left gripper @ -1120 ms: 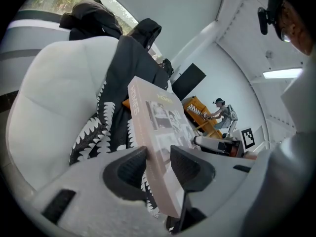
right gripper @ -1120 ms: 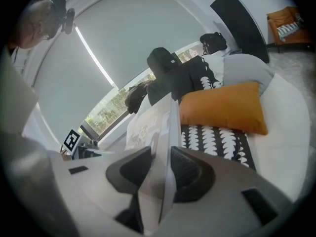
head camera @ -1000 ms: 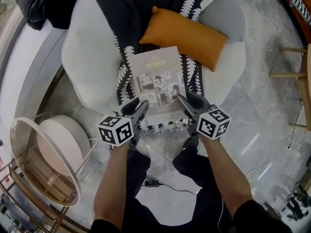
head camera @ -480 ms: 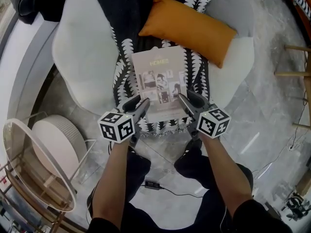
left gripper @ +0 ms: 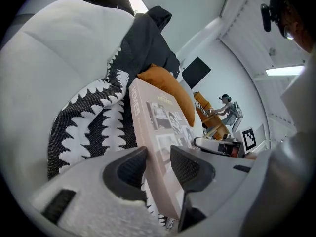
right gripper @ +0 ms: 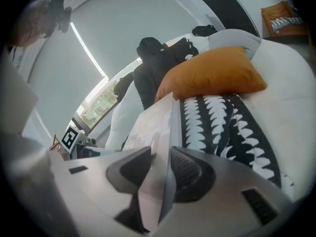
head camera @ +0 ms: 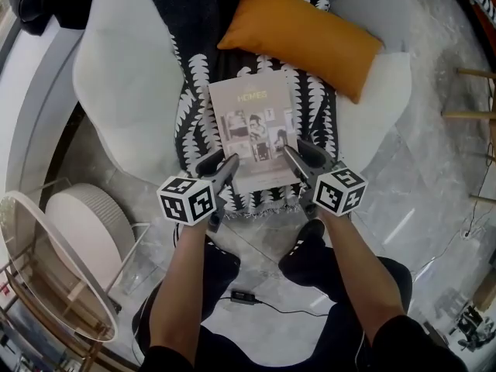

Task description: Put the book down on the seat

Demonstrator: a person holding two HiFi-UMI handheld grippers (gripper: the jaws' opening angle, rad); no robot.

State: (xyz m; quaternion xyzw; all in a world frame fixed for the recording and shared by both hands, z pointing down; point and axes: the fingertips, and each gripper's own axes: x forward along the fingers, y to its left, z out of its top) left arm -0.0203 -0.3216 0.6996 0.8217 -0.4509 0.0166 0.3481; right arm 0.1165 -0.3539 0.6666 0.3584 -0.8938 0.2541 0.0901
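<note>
- Orange cushion (head camera: 298, 37), lying tilted across the upper part of a black throw with white leaf pattern (head camera: 190, 91).
- Dark garment (head camera: 46, 2) in the top left corner.
- Round glass-topped side table (head camera: 39, 285) on a gold frame at lower left, with a pale ribbed round object (head camera: 89, 223) just beside.
- Thin black cable (head camera: 244, 295) on the grey marble floor (head camera: 434, 208).
- Wooden legs (head camera: 469, 115) at the right edge.

Bare left forearm (head camera: 182, 285) and right forearm (head camera: 360, 277) reach forward side by side, roughly parallel, hands hidden behind the gripper bodies. Left gripper (head camera: 219, 163) and right gripper (head camera: 301, 152) point ahead and slightly down, level with each other, marker cubes (head camera: 186, 201) facing up toward the person. Both sets of fingers (left gripper: 126, 169) are closed on the book (head camera: 254, 130), left gripper on its near left edge, right gripper on its near right edge.
</note>
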